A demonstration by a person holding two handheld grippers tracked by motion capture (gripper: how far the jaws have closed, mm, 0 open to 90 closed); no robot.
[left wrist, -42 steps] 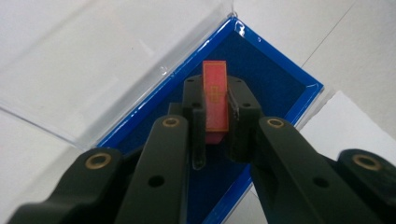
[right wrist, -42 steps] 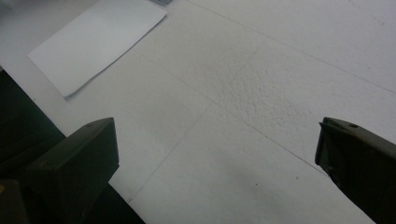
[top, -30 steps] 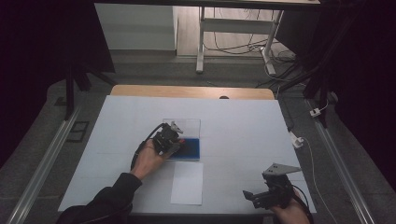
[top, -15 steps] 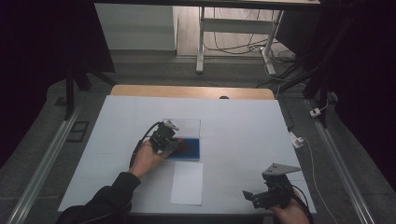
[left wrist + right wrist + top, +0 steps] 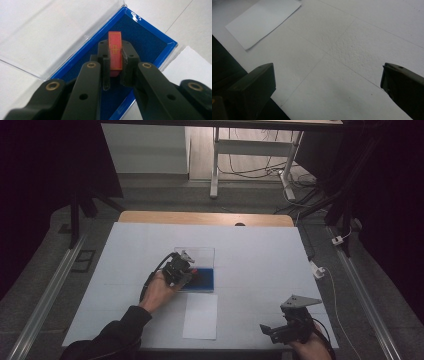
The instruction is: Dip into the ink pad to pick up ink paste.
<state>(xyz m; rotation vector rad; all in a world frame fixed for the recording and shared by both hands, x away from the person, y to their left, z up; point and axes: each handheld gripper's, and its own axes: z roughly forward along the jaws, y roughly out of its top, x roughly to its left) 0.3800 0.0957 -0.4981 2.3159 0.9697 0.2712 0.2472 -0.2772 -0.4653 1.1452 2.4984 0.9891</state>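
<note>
Red block's lower end behind fingers

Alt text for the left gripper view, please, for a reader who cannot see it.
The left gripper has its black jaws shut on a small red block, upright above a blue-lined open case. The case's clear lid lies open on the white table.

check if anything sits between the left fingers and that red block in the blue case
Nothing does: the left gripper is shut on the small red rectangular block, its fingers pressing both sides, above the open blue-lined clear plastic case.
</note>
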